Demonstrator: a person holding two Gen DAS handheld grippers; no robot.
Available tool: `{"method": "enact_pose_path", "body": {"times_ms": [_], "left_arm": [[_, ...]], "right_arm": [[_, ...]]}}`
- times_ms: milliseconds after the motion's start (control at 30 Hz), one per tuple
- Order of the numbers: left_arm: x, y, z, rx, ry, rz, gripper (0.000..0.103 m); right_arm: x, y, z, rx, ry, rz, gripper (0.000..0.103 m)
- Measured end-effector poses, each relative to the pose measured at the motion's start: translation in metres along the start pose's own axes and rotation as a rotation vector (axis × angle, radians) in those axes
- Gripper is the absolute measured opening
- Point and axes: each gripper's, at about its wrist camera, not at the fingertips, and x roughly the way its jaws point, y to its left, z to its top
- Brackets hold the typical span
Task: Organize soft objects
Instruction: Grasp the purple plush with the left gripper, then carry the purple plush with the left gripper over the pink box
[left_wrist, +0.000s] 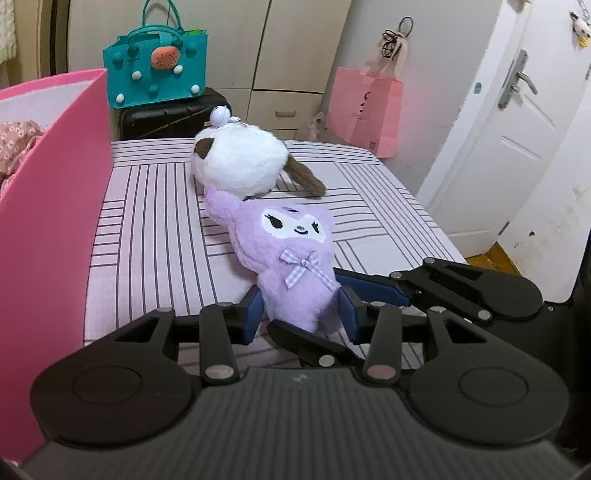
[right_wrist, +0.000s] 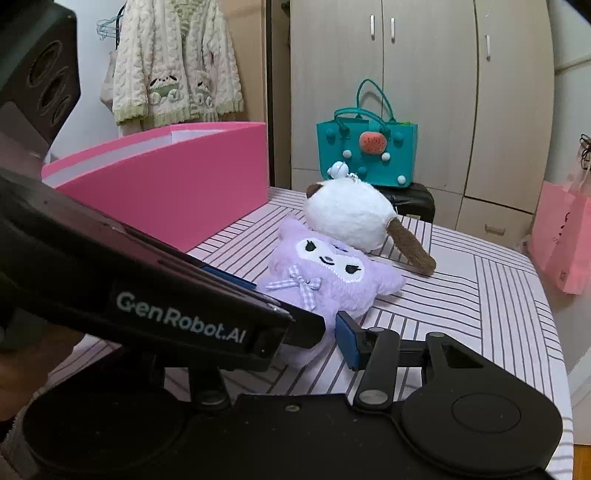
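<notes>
the purple plush (left_wrist: 295, 258) lies on the striped bed (left_wrist: 155, 221), its lower body clamped by the left gripper (left_wrist: 301, 314) and flanked by the right gripper (right_wrist: 332, 332); whether that one presses cannot be told; a straight lift toward the pink box (right_wrist: 177, 177) is advised, clear of the white plush (left_wrist: 240, 166)

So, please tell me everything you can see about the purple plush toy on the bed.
The purple plush toy is soft and fluffy, lilac, with a white embroidered face, closed lashes, a small smile and a checked lilac bow on its chest. It lies face up on the striped bedsheet. One ear touches the white plush toy behind it. The left gripper has its blue jaws pressed on both sides of the lower body. The right gripper reaches in at the same end; its contact is unclear.
</notes>
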Motion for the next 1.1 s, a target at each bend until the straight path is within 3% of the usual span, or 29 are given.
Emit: {"method": "enact_pose_path", "body": {"times_ms": [333,733,933,1100], "left_arm": [[-0.050,-0.013,-0.005,0.055,0.018,-0.045,0.042],[-0.119,-0.008,-0.003,0.111,-0.046,-0.048,0.042],[-0.169,0.018,-0.002,0.079,-0.119,-0.032,0.042],[-0.195,0.047,0.005,0.036,-0.142,0.048,0.042]], "right_arm": [[-0.045,0.030,0.002,-0.048,-0.031,-0.044,0.055],[-0.086,0.072,0.024,-0.150,-0.092,-0.074,0.055],[-0.100,0.099,0.047,-0.237,-0.142,-0.017,0.055],[-0.093,0.121,0.074,-0.284,-0.179,0.100,0.055]]}}
